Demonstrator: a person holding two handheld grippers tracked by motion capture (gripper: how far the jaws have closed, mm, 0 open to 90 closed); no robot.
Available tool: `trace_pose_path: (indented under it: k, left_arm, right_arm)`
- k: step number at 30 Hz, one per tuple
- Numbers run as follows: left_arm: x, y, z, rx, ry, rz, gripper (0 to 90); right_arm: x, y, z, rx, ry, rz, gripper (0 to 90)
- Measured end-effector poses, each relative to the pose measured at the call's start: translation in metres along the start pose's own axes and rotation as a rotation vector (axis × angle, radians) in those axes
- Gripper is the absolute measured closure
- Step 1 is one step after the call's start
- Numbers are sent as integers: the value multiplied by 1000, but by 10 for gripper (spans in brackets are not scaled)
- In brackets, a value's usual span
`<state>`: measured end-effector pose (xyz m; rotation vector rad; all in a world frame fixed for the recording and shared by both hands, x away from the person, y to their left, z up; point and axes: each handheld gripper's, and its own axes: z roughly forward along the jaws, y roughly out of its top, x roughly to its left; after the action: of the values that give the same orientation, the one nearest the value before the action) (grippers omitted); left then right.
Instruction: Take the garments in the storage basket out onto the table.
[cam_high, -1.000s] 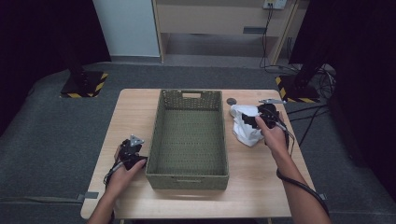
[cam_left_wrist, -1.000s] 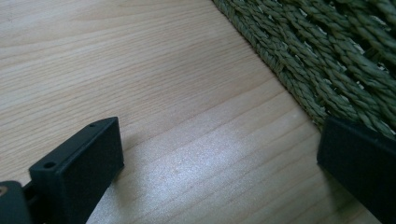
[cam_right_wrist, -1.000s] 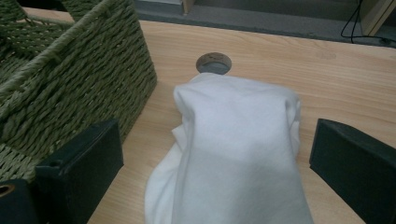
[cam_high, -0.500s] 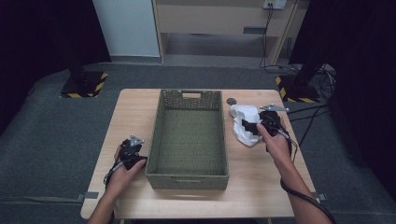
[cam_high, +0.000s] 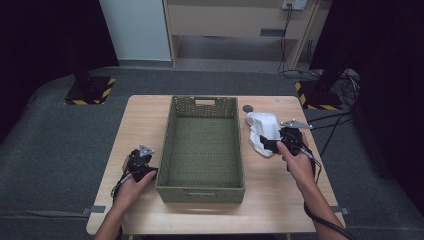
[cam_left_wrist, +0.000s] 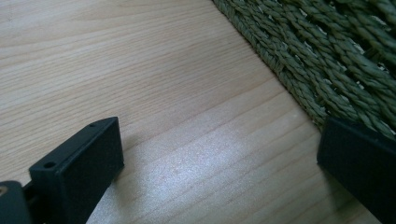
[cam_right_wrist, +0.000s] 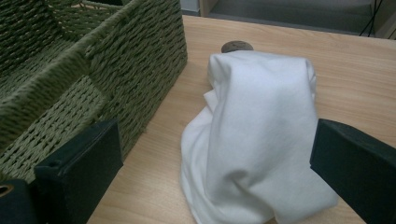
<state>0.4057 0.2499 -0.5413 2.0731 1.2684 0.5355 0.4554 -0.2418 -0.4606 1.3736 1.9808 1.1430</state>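
A crumpled white cloth (cam_high: 262, 130) lies on the wooden table (cam_high: 280, 200) just right of a green woven basket (cam_high: 202, 187). My right gripper (cam_high: 269, 145) is at the cloth's near edge and stands open. In the right gripper view the cloth (cam_right_wrist: 261, 130) is heaped between the two spread jaws of the right gripper (cam_right_wrist: 219, 154), and the basket's wall (cam_right_wrist: 116, 70) runs along the left. My left gripper (cam_high: 141, 156) rests on the table by the basket's near-left corner. The left gripper (cam_left_wrist: 219, 149) is open over bare wood, with the basket's wall (cam_left_wrist: 327, 51) by its right jaw.
A small dark round disc (cam_high: 247, 108) lies on the table behind the cloth, also seen as the disc (cam_right_wrist: 236, 46) past the cloth's top. The basket's inside holds nothing. Cables trail off the table's right side (cam_high: 330, 125).
My right gripper has moved back toward the person along the cloth's right side to its near edge. The left gripper has stayed put.
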Motion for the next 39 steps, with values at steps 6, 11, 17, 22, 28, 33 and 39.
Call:
trace_pose_path:
  k: [6, 11, 17, 22, 28, 33, 39]
  left_arm:
    - [0, 0, 0, 0, 1, -1, 0]
    - [0, 0, 0, 0, 1, 1, 0]
    - [0, 0, 0, 0, 2, 0, 0]
    - [0, 0, 0, 0, 2, 0, 0]
    - [0, 0, 0, 0, 3, -1, 0]
    - [0, 0, 0, 0, 4, -1, 0]
    - [0, 0, 0, 0, 4, -2, 0]
  right_arm:
    - [4, -6, -7, -14, 5, -5, 24]
    - [9, -11, -14, -21, 10, -13, 24]
    - [11, -21, -18, -6, 2, -32, 24]
    - [15, -28, -25, -11, 11, -29, 24]
    - [22, -35, -31, -7, 21, -39, 23]
    - [28, -42, -33, 1, 25, -52, 23]
    - [31, -51, -37, 11, 31, -58, 23]
